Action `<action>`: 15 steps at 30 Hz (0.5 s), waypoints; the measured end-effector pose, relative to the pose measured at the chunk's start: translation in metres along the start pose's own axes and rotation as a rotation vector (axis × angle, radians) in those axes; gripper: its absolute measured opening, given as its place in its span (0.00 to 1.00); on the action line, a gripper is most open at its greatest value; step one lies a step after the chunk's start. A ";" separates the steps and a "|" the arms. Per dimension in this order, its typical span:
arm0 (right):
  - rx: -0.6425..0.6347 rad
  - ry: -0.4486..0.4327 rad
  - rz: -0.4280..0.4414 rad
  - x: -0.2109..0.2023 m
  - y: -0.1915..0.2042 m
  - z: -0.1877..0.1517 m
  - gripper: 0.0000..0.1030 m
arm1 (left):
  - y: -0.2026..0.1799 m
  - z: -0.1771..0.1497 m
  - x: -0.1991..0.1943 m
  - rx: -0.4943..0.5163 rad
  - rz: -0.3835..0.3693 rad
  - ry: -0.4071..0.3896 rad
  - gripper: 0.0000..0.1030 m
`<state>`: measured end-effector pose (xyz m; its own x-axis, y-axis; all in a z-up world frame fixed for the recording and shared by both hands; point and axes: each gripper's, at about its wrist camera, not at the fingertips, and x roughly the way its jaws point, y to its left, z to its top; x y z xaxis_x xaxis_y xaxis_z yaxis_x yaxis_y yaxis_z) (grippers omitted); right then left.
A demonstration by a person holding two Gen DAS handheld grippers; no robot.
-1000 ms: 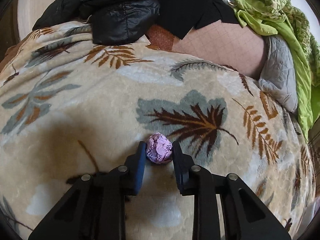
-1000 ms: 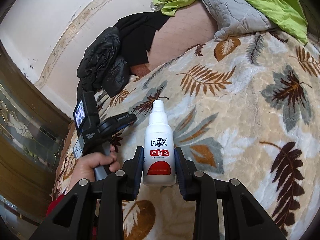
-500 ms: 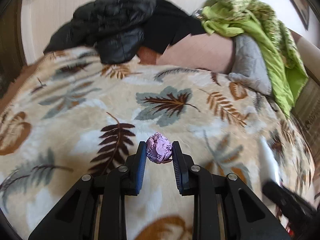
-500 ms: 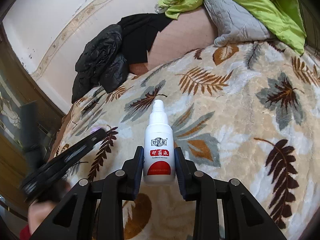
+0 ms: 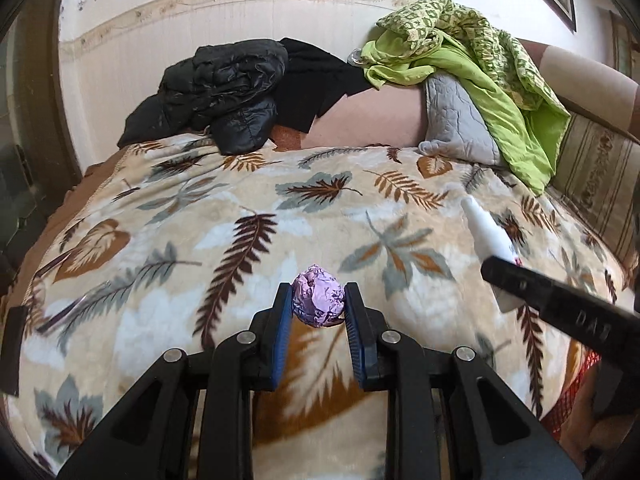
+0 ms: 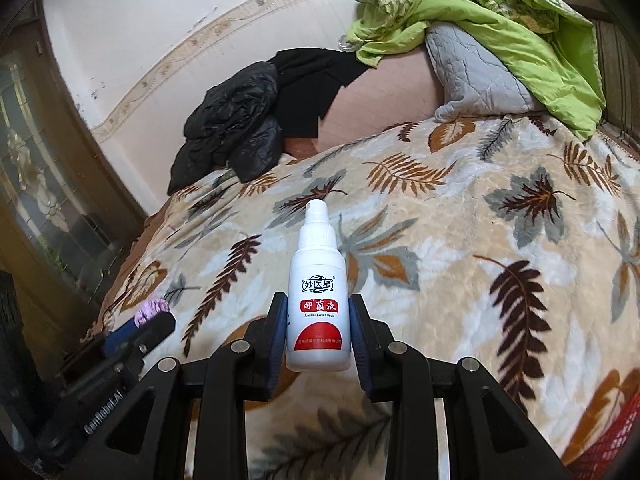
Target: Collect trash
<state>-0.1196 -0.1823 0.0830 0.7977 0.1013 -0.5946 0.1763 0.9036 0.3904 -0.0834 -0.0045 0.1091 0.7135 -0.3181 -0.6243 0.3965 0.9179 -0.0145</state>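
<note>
- A plush cream blanket printed with brown and grey-blue leaves [image 5: 168,216] covers a bed and fills most of both views. No loose rubbish shows on its visible part, so the pick-up step looks finished.
- A rumpled lime-green quilt [image 5: 492,80] lies heaped at the upper right of the frame, draped over a grey quilted pillow [image 5: 452,120].
- A crumpled black puffer jacket [image 5: 216,92] sits at upper centre against the pale wall, beside flat black cloth.
- A strip of red mesh [image 6: 600,436] shows at the lower right edge of the right wrist view. It may be a bin or basket; too little is visible to tell.
- The right gripper [image 6: 318,332] is clenched on a white plastic spray bottle with a red label [image 6: 318,300]. The bottle stands upright between the blue pads, gripped low on its body, clear of the blanket, apparently for carrying.
- The left gripper [image 5: 318,308] is clamped on a small crumpled ball of lilac paper [image 5: 318,300]. The ball is pinched at its sides and lifted off the bed.
- Both hands are loaded, so the likely next step is carrying both pieces to a bin.
</note>
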 end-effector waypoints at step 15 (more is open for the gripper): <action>-0.018 0.041 0.021 -0.020 0.003 -0.025 0.32 | -0.013 -0.028 -0.009 0.062 0.046 -0.020 0.24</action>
<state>-0.1495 -0.1710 0.0790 0.7769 0.1370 -0.6146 0.1486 0.9085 0.3905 -0.1114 -0.0064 0.0930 0.7429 -0.2812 -0.6075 0.3975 0.9155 0.0623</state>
